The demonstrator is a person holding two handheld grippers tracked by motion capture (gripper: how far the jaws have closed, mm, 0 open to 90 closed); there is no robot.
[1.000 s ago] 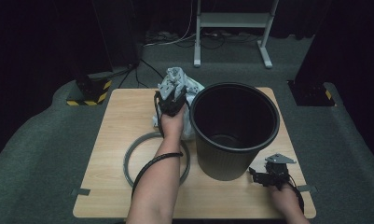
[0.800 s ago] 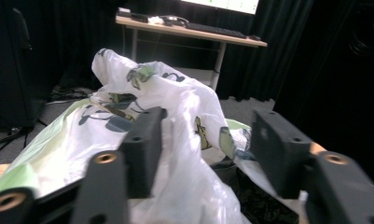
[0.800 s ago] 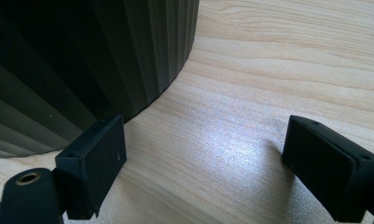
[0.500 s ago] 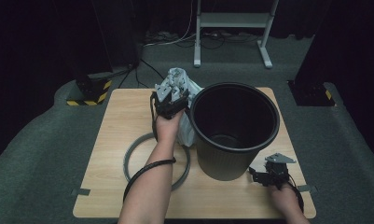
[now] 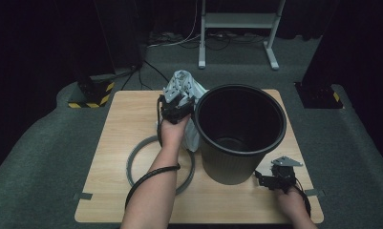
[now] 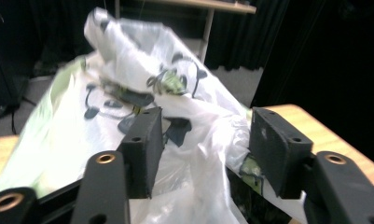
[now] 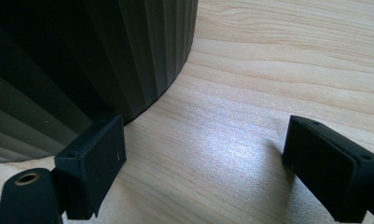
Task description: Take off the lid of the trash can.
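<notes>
A crumpled white plastic bag (image 5: 183, 85) with green and black print stands against the far left side of a tall black ribbed bin (image 5: 240, 143) on the wooden table (image 5: 127, 119). My left gripper (image 5: 177, 102) is at the bag, next to the bin's rim. In the left gripper view the bag (image 6: 128, 74) bulges loosely between the jaws of the left gripper (image 6: 205, 135), which have just been closing and still stand apart. My right gripper (image 5: 265, 180) rests low on the table by the bin's base. In its own view the right gripper (image 7: 208, 149) is open over bare wood.
A grey ring (image 5: 136, 157) lies flat on the table under my left forearm. The bin's wall (image 7: 82, 56) rises close to the right gripper's left jaw. Dark carpet surrounds the table, with a white stand (image 5: 237, 21) and cables behind it.
My left forearm has swung a little to the left, and more of the bag now hangs below the gripper beside the bin. The right gripper has not moved.
</notes>
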